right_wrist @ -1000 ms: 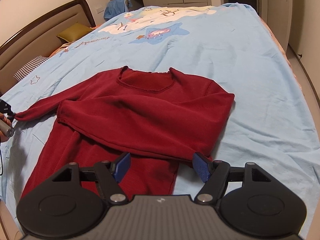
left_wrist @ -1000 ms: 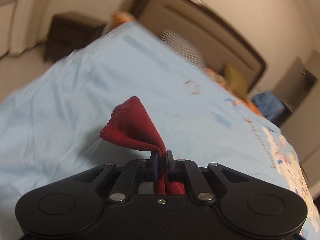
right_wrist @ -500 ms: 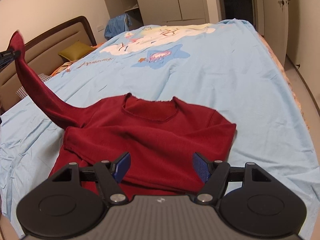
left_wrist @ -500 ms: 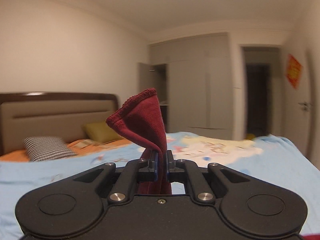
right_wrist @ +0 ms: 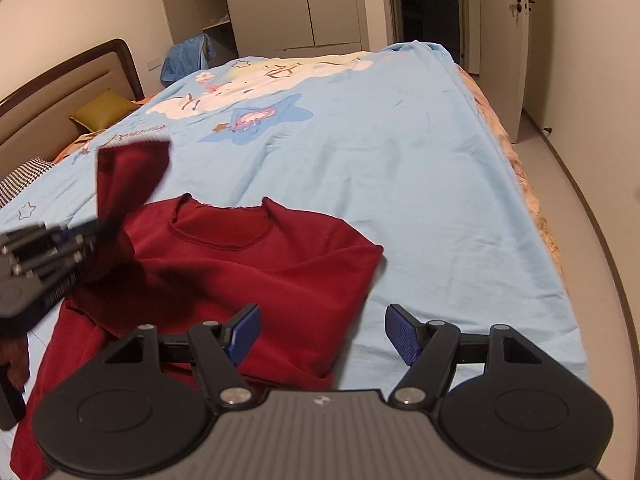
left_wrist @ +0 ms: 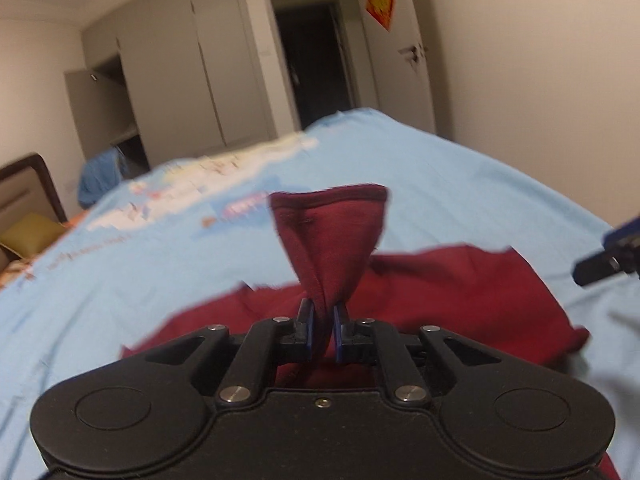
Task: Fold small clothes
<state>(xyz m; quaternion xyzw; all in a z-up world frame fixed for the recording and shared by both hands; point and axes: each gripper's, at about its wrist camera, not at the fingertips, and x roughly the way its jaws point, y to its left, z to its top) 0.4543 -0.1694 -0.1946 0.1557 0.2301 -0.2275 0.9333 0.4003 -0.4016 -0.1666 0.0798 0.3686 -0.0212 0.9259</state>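
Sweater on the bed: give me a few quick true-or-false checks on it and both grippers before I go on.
1. The sweater is dark red. True.
2. The left gripper has the sleeve cuff between its fingers. True; its jaws are opening.
3. The right gripper grips the hem. False: it is open and empty.
4. The sweater lies on a wooden floor. False: it lies on a light blue bedsheet.
5. The neckline faces the wardrobe. True.

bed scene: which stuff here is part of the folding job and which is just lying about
Part of the job:
- red sweater
- its sleeve cuff, between the opening jaws of the left gripper
- right gripper, open and empty

Lying about:
- yellow pillow
- checked pillow
- blue cloth by the wardrobe
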